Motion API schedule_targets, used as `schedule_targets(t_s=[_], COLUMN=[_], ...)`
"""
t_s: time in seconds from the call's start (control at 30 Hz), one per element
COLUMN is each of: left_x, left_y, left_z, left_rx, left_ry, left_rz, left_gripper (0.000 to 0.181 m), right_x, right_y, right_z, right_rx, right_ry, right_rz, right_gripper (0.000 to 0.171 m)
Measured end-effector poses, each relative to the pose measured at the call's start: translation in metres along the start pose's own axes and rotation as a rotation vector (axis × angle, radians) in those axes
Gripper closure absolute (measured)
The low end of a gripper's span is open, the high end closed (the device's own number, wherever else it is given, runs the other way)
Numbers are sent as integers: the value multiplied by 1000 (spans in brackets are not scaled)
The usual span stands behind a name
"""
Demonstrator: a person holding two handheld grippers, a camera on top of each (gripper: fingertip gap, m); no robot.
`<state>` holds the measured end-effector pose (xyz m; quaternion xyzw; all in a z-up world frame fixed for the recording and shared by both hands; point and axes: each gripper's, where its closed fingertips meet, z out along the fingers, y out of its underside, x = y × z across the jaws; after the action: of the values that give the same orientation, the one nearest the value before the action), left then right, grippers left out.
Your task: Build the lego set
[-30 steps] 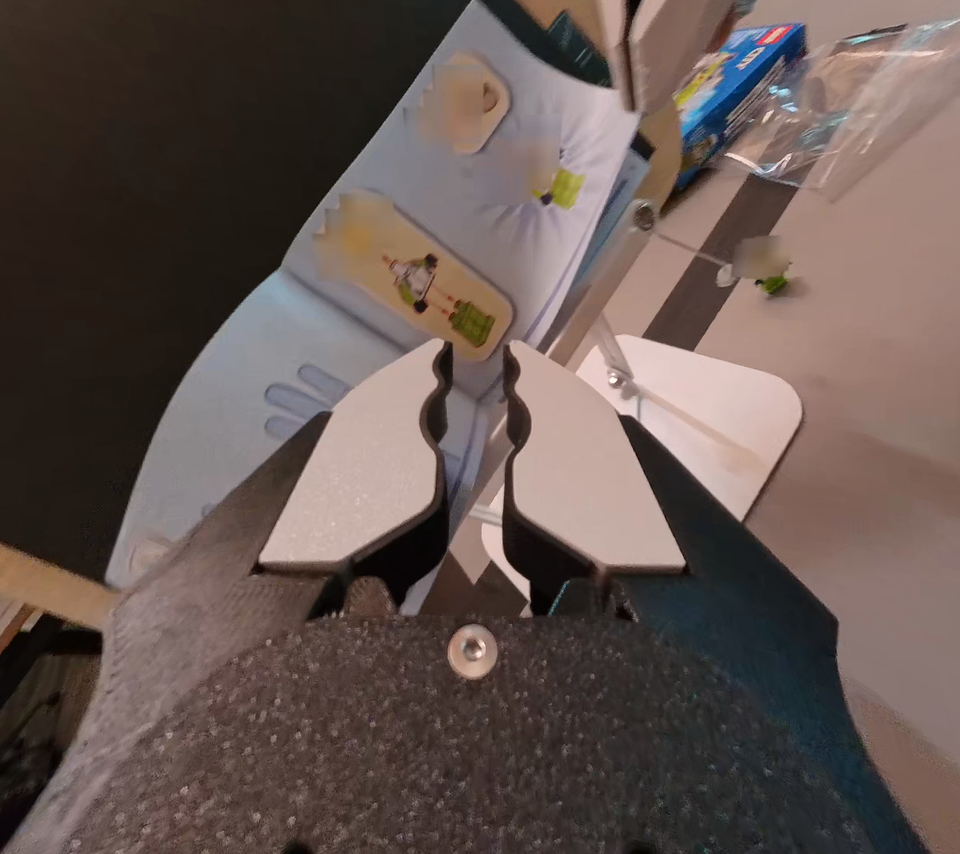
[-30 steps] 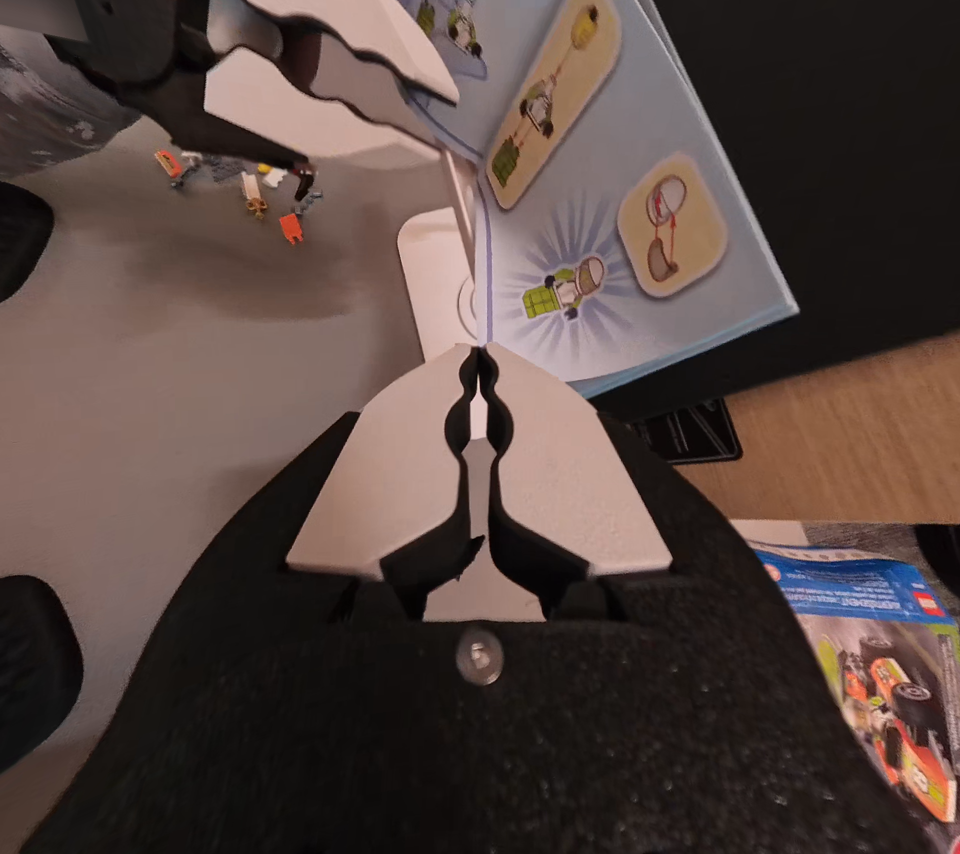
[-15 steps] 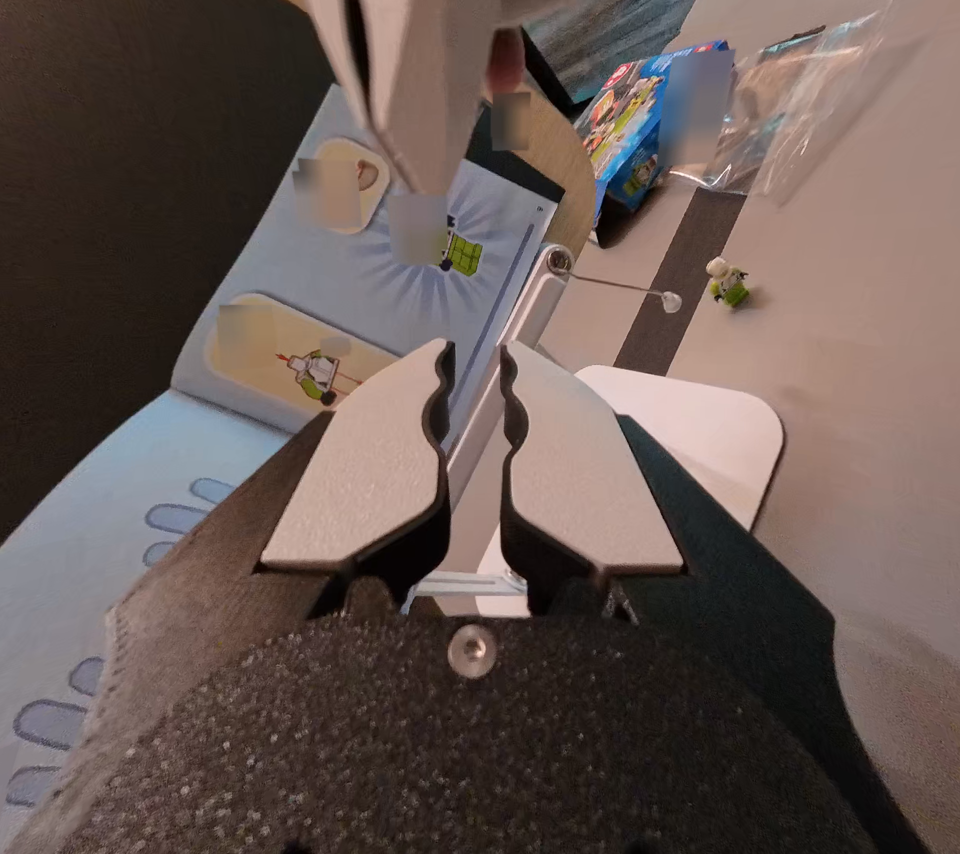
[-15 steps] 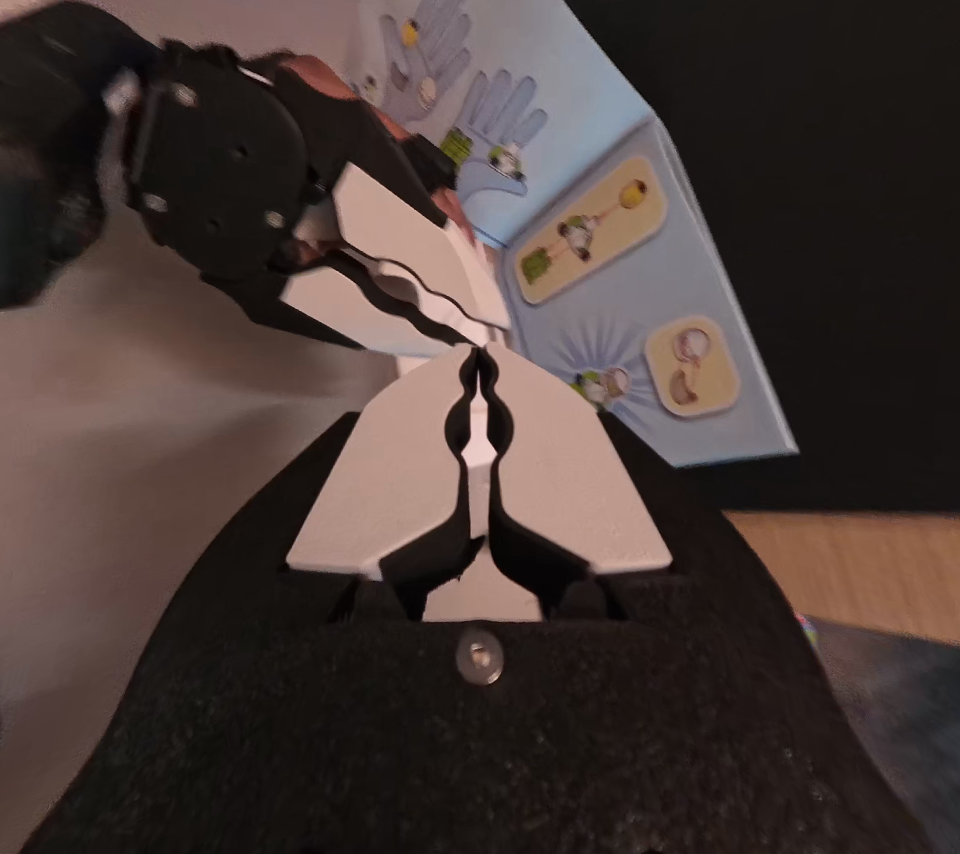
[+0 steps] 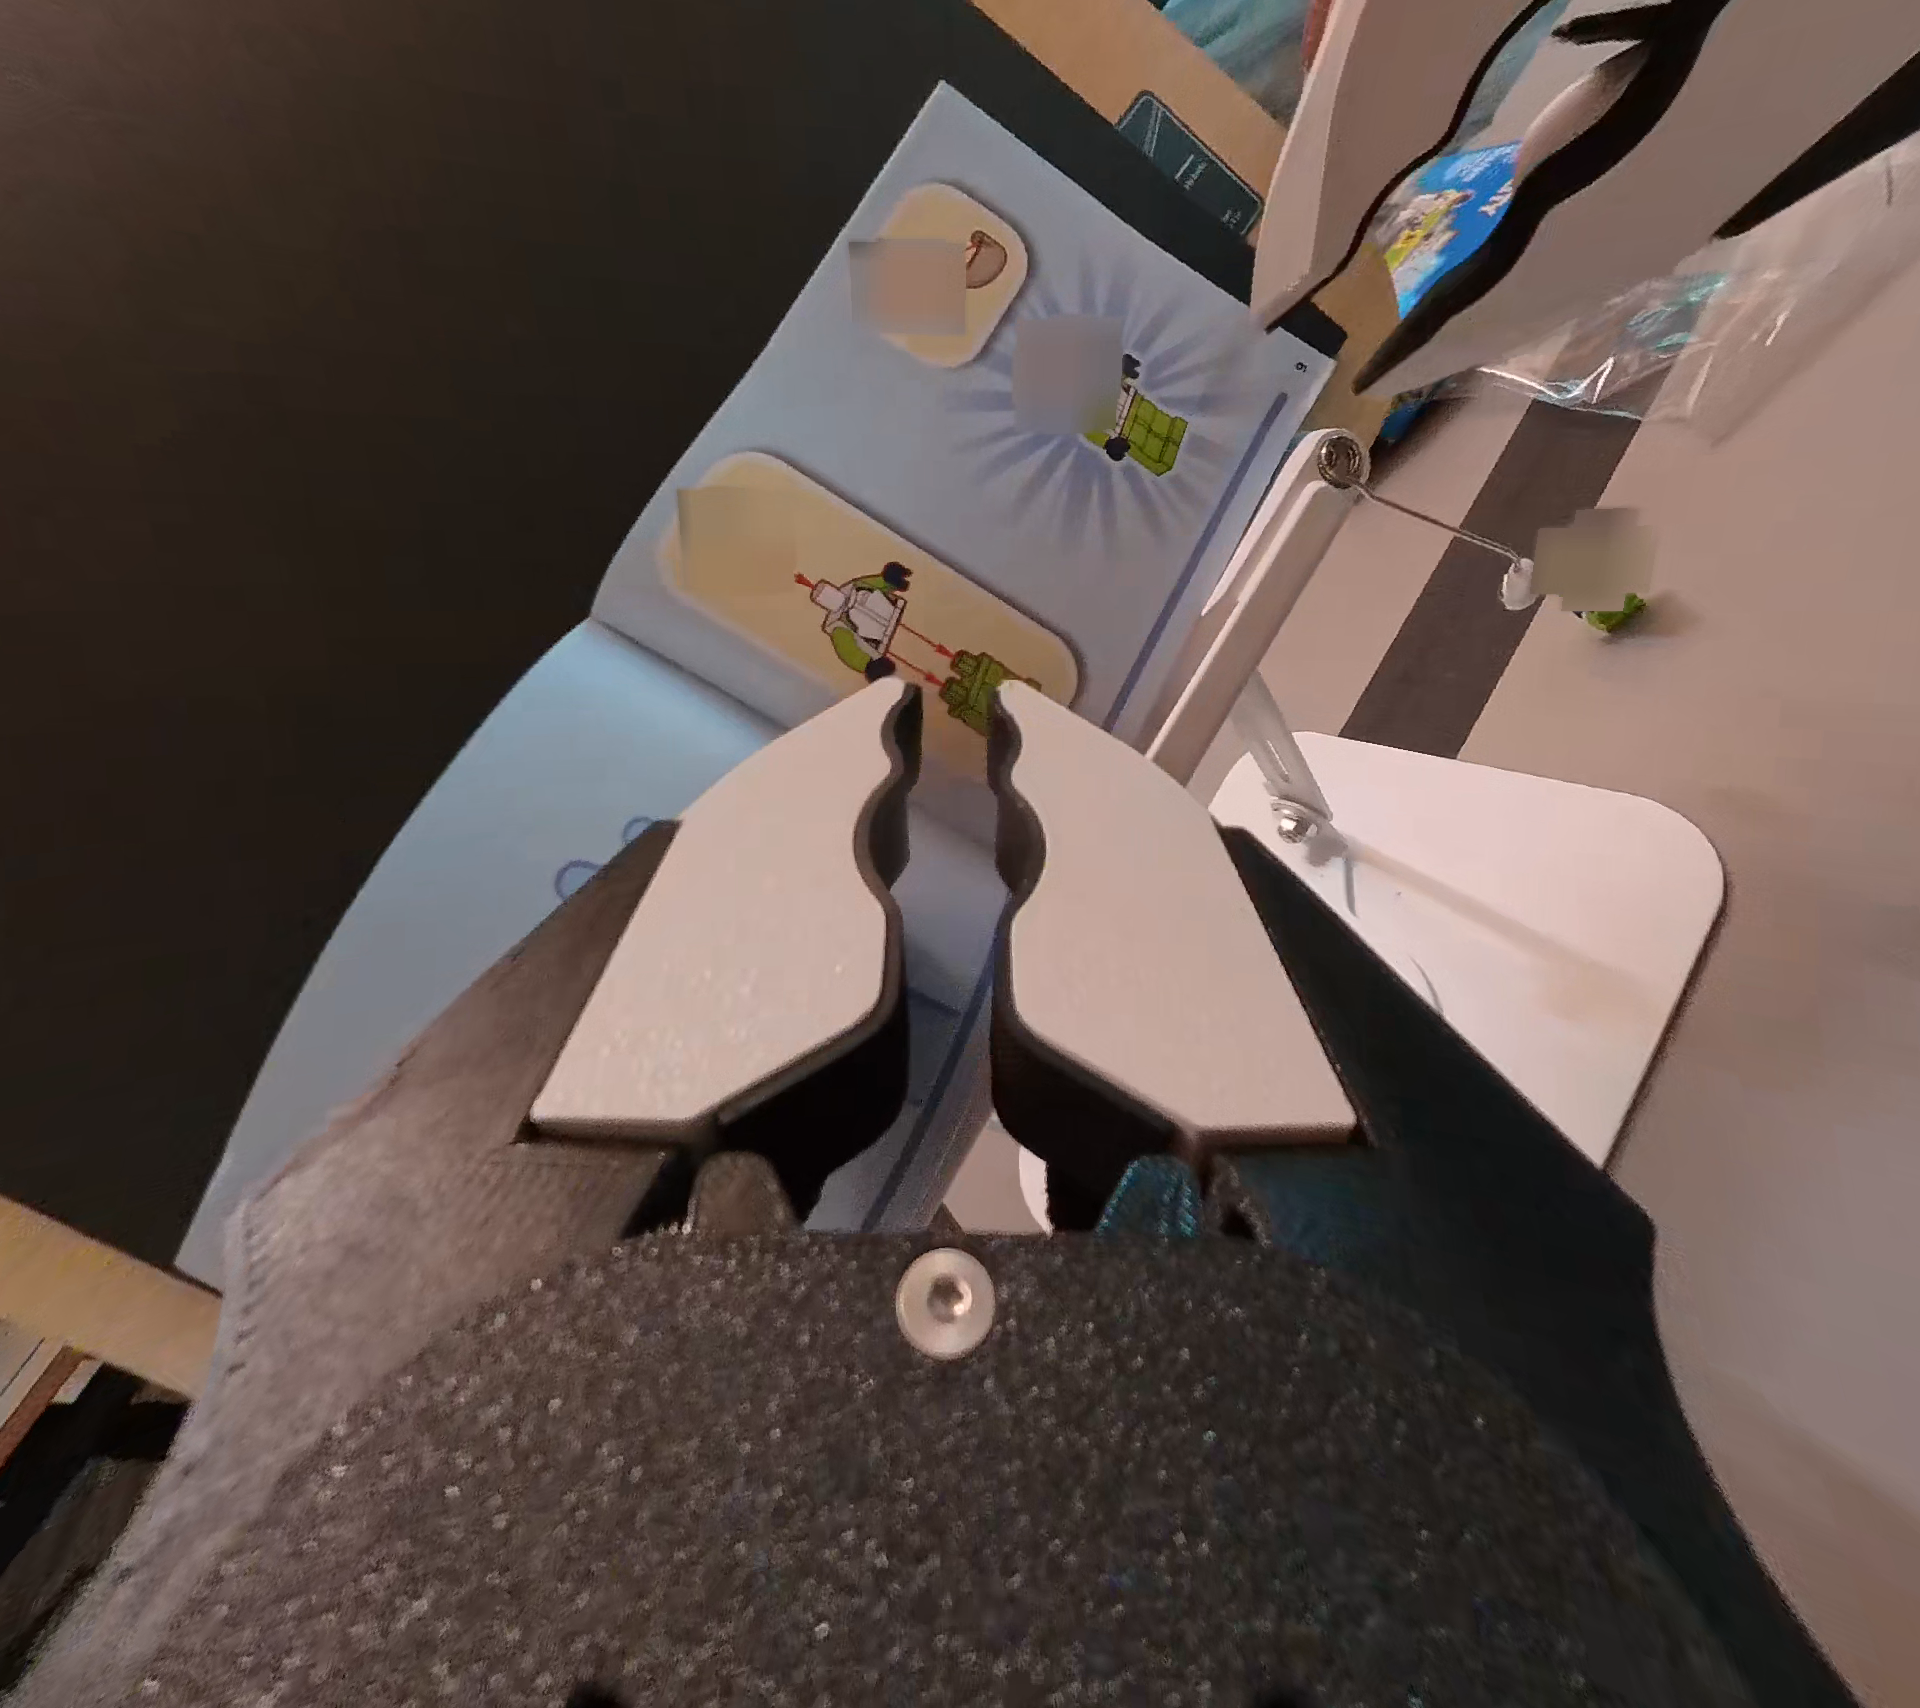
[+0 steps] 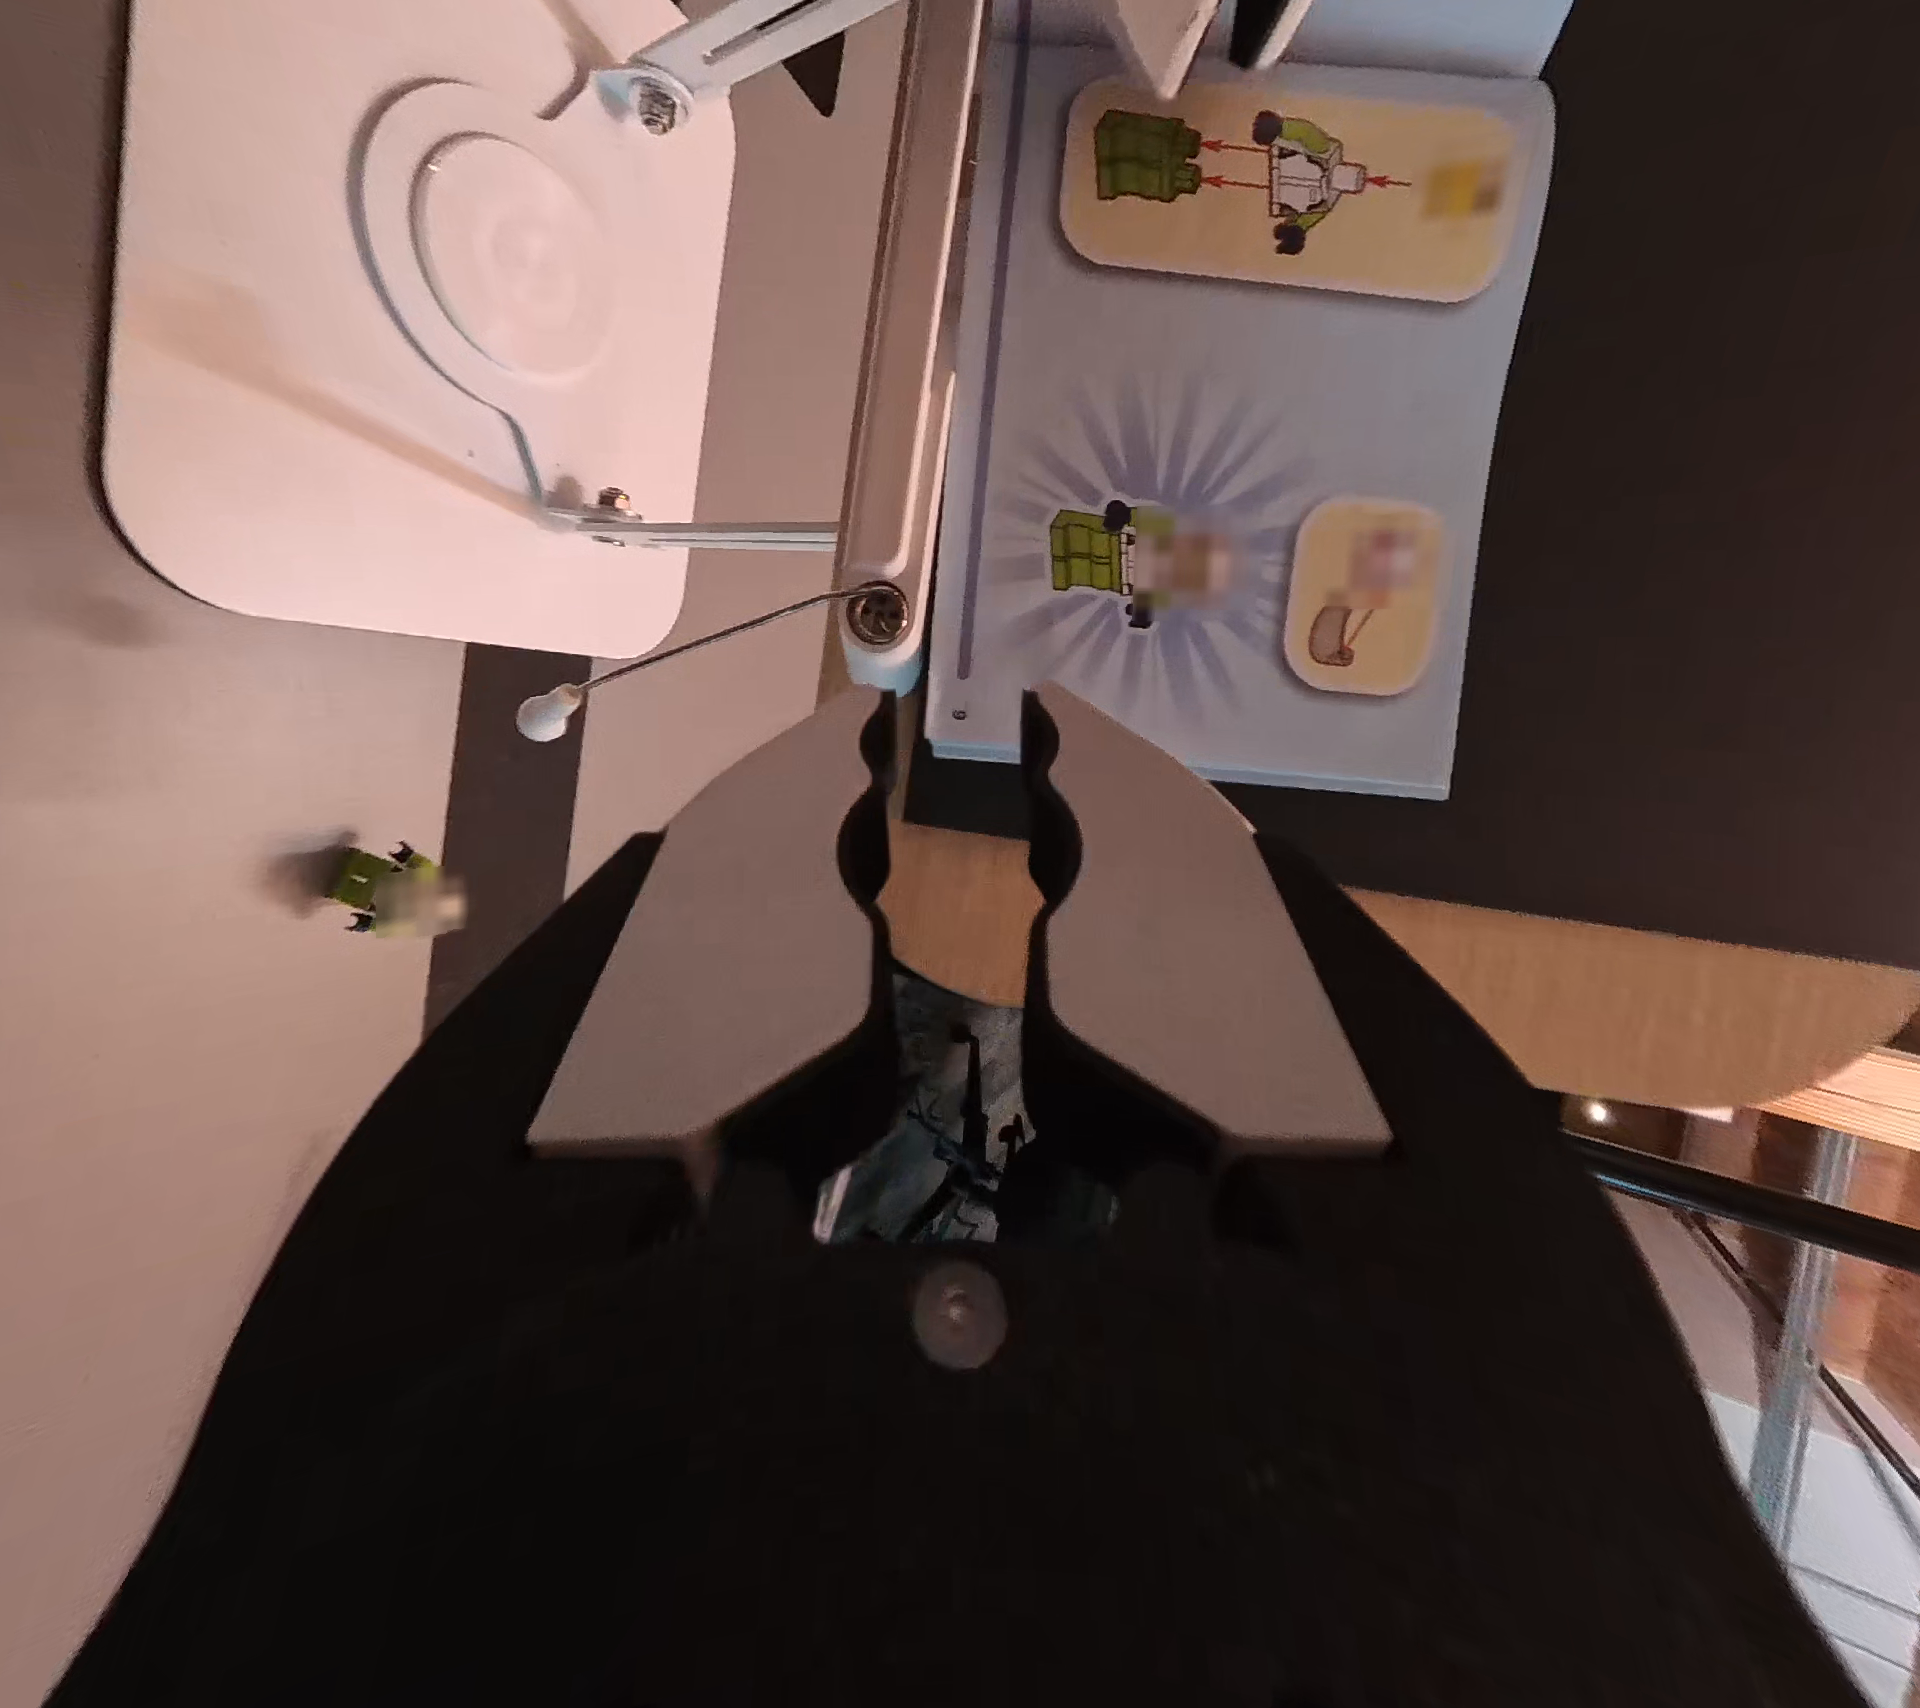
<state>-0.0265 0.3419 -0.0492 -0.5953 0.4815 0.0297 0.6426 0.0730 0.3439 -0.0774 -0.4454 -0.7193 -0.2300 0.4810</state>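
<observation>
Both empty: left gripper (image 5: 954, 702) slightly parted at the instruction booklet (image 5: 997, 453) on the white stand (image 6: 416, 224), right gripper (image 6: 956, 708) wider at its corner; paper looks thin, floppy, tearable, so pinch one page edge; minifigure (image 6: 379, 887) lies on the table.

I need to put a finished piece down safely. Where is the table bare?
Bare grey table lies on the near side of the green minifigure, away from the white stand base. It is crowded at the instruction booklet, where the left claw and right claw meet.
</observation>
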Motion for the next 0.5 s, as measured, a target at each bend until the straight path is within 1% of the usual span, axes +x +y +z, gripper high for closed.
schedule_targets(t_s=[0.23,0.5], left_x=[-3,-4], left_y=[1,2], left_z=[-2,-1], left_rx=[12,15], left_ry=[-10,-8], left_rz=[-9,-9], left_gripper=[170,170], right_x=[-3,0], right_y=[3,5], right_z=[8,8], right_rx=[-24,-22], right_ry=[18,29], right_rz=[-107,-101], right_gripper=[152,171])
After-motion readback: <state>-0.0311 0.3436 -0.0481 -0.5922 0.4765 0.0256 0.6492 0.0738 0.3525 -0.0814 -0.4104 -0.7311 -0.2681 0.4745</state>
